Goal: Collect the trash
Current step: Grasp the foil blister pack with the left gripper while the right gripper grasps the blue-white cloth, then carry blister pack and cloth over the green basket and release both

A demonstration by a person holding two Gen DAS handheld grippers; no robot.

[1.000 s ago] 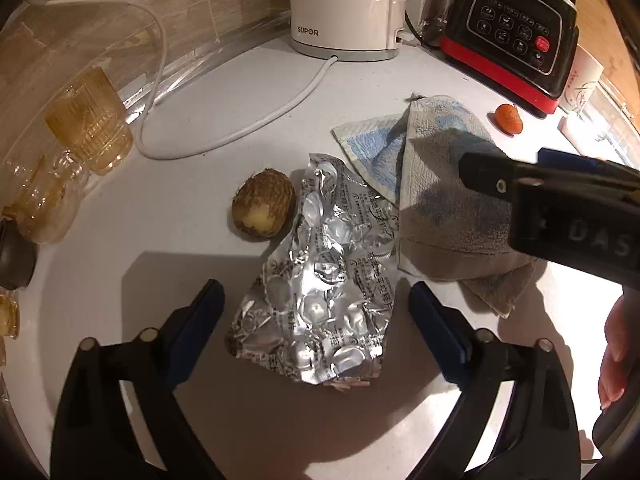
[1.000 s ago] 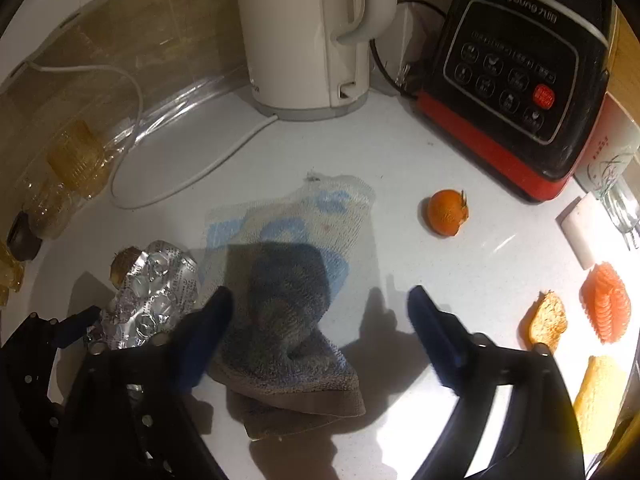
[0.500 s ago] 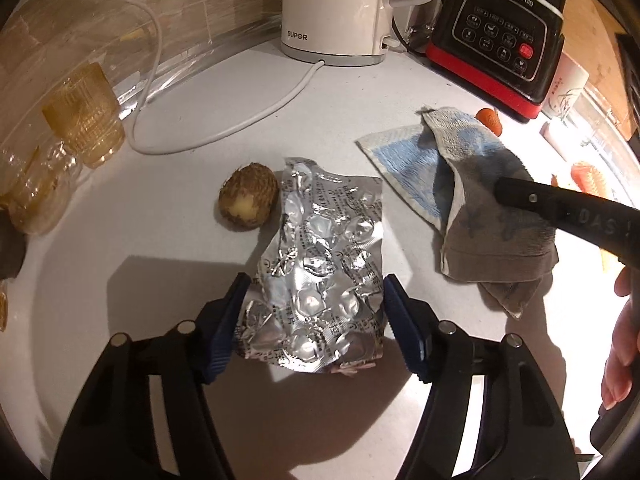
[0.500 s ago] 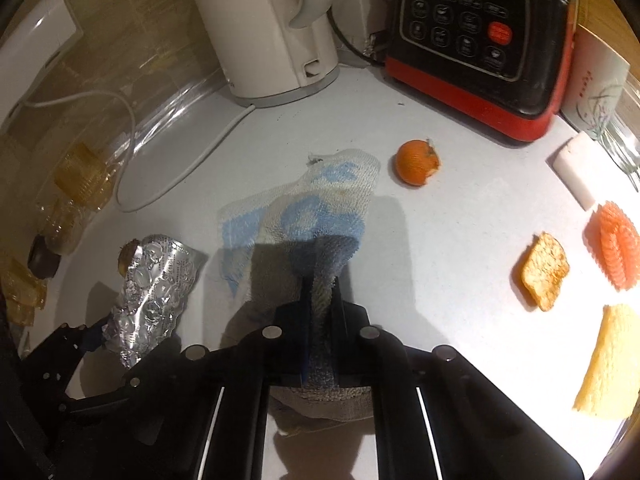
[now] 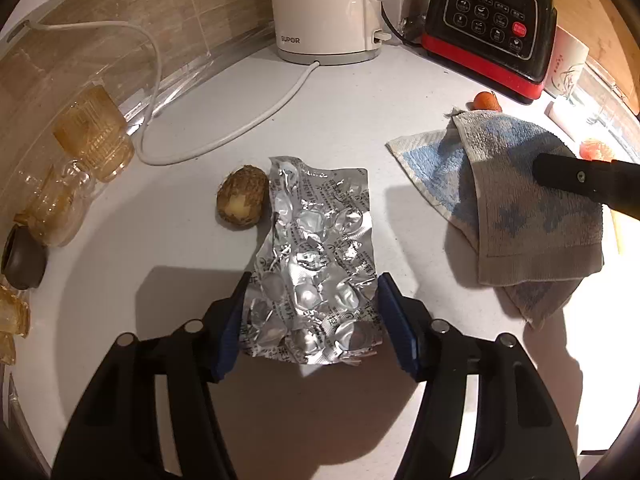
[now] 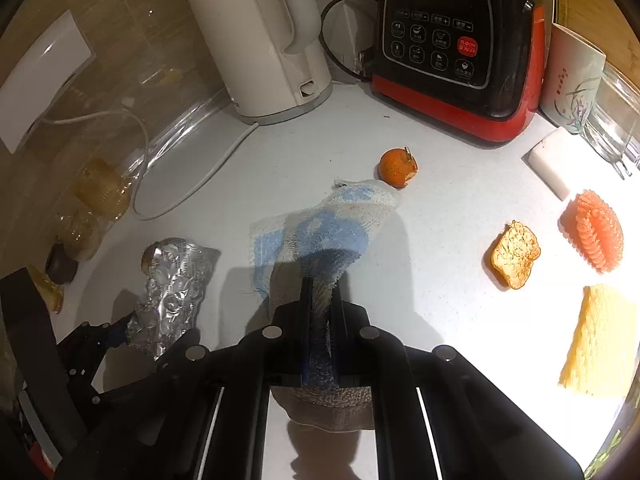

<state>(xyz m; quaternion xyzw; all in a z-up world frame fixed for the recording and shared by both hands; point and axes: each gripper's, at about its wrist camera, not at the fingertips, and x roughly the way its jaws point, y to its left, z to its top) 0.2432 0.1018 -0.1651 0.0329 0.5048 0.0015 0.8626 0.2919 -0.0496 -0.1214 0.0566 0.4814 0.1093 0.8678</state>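
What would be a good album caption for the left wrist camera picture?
Left gripper closes on a crumpled foil blister pack beside a small brown tuber on the white counter.

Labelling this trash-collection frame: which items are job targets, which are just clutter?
Job:
foil blister pack, between the left tool fingers
cloth, pinched by right tool
orange peel
brown peel scrap

Clutter:
kettle
blender base
cup

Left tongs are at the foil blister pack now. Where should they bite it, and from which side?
Take the foil blister pack at its near end, pinching across its width, coming in low along the counter from the camera side. The sheet lies flat with its long sides running away, and the left tongs already bracket those two edges there. That also keeps clear of the brown peel at the far left corner.
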